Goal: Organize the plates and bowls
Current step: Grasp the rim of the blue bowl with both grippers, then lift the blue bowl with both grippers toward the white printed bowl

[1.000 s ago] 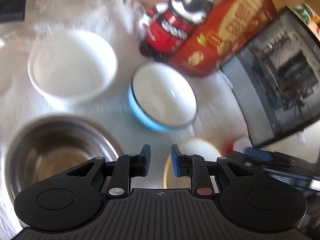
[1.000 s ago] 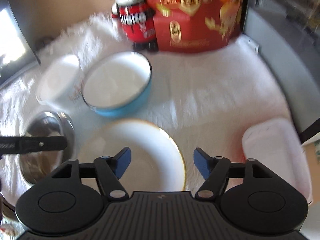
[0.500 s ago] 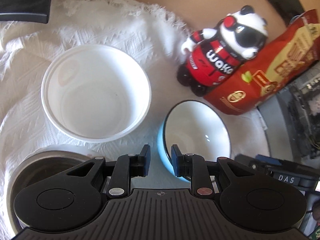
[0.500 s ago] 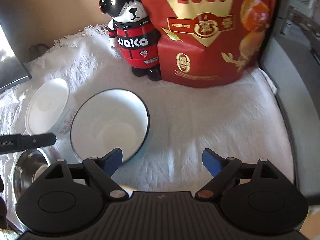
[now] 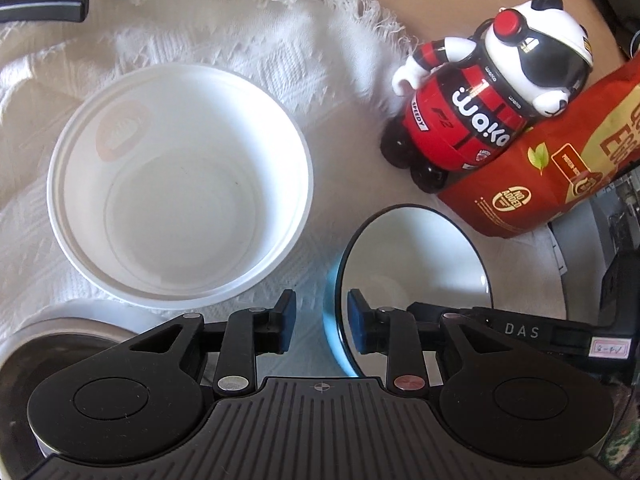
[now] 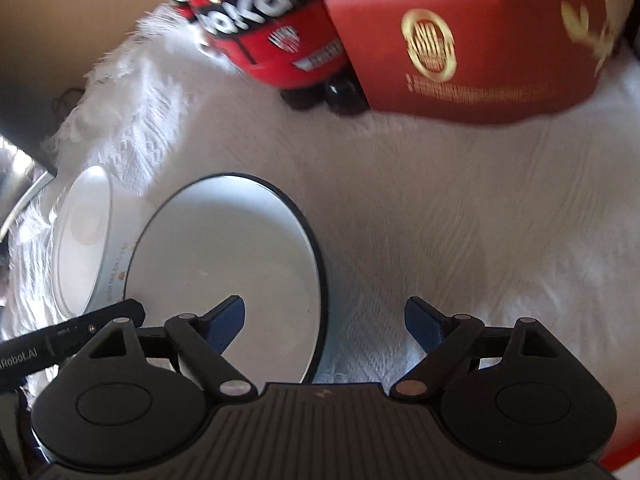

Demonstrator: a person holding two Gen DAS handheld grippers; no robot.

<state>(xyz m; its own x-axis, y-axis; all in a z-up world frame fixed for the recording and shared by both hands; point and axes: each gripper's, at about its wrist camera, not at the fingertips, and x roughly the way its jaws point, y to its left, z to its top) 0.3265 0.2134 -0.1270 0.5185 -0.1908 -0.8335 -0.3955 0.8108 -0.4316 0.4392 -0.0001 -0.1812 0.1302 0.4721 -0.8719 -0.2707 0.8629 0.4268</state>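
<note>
Blue bowl (image 6: 224, 268) on white cloth (image 6: 460, 220), near its middle, white bowl (image 5: 180, 200) just beside; right gripper (image 6: 324, 320) spread wide, straddling the blue bowl's rim, one finger inside; left gripper (image 5: 319, 320) narrowly parted, empty, its gap beside that bowl's outer wall; steel bowl (image 5: 52, 344) at lower left

- White bowl (image 5: 180, 200): plastic, round, upright and empty, a faint label showing through its wall; ahead-left of the left gripper (image 5: 319, 316).
- Blue bowl (image 5: 416, 276): white inside, dark rim, pale blue outside, upright, empty; its rim lies between that gripper's fingers.
- Steel bowl (image 5: 60, 340): shiny, at the gripper's near left, partly hidden.
</note>
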